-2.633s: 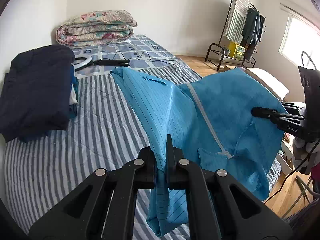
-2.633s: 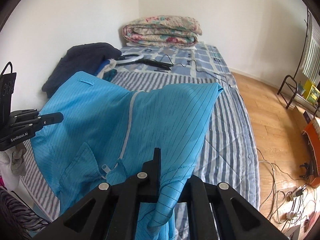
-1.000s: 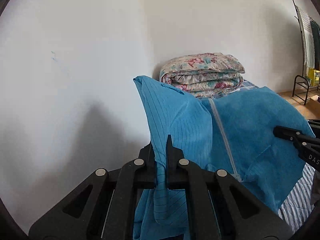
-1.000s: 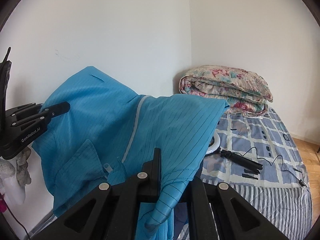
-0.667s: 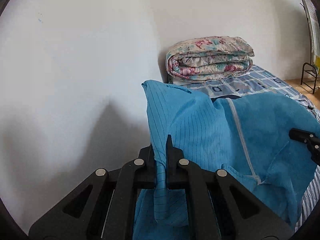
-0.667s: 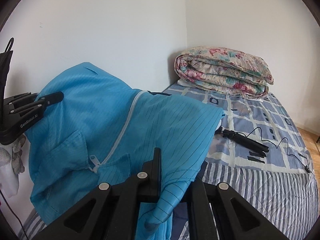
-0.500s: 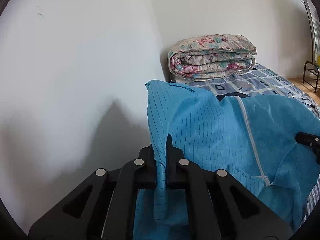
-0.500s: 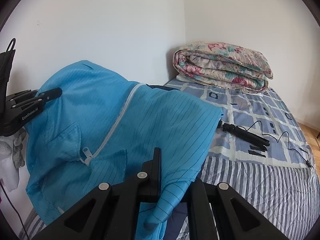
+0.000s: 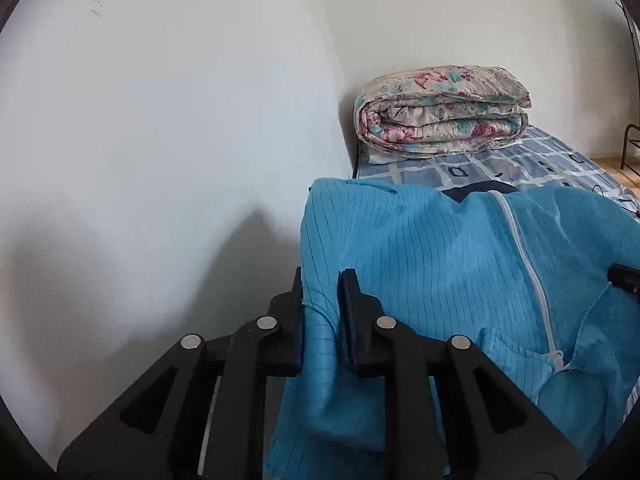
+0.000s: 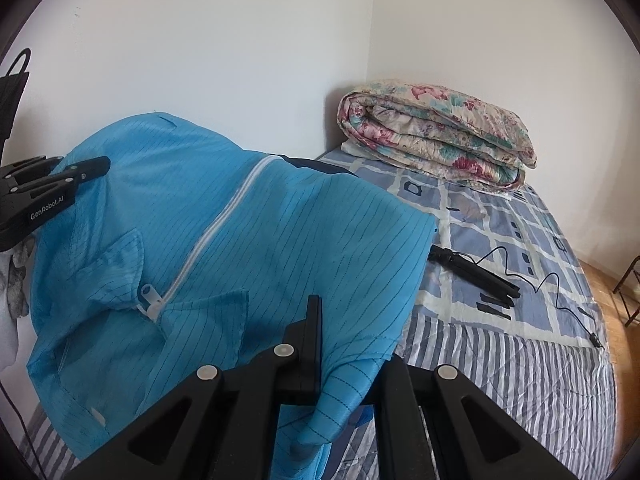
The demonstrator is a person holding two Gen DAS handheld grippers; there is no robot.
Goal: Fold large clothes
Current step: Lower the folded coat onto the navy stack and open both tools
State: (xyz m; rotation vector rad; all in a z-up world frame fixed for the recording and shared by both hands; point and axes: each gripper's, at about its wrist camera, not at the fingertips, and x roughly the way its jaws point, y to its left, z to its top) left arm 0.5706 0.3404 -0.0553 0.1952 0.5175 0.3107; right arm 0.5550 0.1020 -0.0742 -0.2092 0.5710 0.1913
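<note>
A bright blue pinstriped garment (image 9: pixel 440 260) with a white zip is spread between my two grippers over the near-left part of the bed. My left gripper (image 9: pixel 322 280) has a fold of its edge hanging loosely between its jaws, which are opening with a gap on show. From the right wrist view this gripper (image 10: pixel 92 168) sits at the garment's (image 10: pixel 260 220) far left edge. My right gripper (image 10: pixel 340 332) is shut on the garment's near right corner, and the cloth drapes over its right finger and hides it. Its tip (image 9: pixel 624 276) shows at the right edge of the left wrist view.
A folded floral quilt (image 10: pixel 436 136) lies at the head of the bed (image 10: pixel 500 352). A black stick with a cable (image 10: pixel 476 272) rests right of the garment. A dark garment (image 9: pixel 476 190) peeks out under the blue one. The white wall (image 9: pixel 160 140) stands close on the left.
Both grippers came down with the blue garment, which now sags lower over the bed. The left jaws, clamped on the cloth half a second ago, now stand apart.
</note>
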